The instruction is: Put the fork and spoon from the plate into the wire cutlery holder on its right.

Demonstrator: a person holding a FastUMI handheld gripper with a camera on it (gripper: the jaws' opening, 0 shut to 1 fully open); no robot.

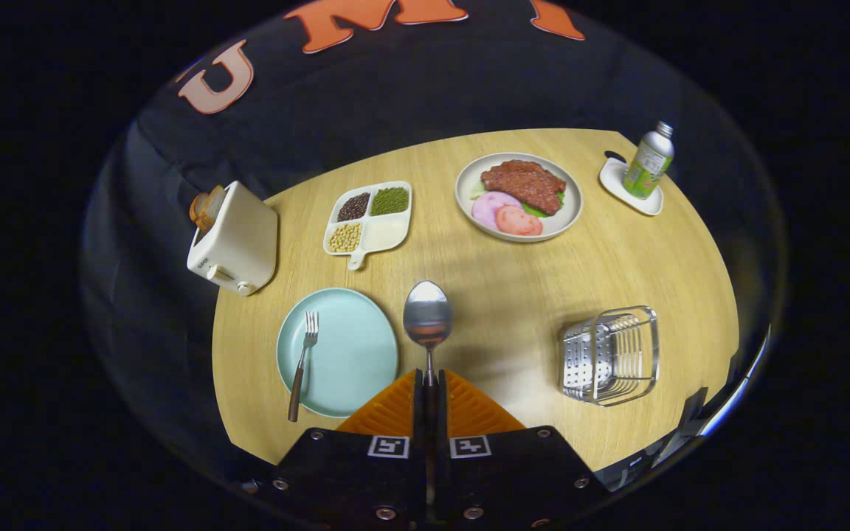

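My gripper (429,377) is shut on the spoon's handle, and the metal spoon (428,317) sticks out straight ahead of the fingers, bowl up, lifted above the table. Left of the fingers lies the pale blue plate (351,354). The fork (302,361) with a dark handle rests along the plate's left rim, tines pointing away. The wire cutlery holder (609,355) stands on the table to the right of the fingers, apart from them.
Beyond the plate are a white toaster (237,237) with bread, a divided tray of beans (370,217), a plate of meat and ham (519,196), and a green bottle (648,162) on a white coaster. The wooden table (513,295) ends near the holder.
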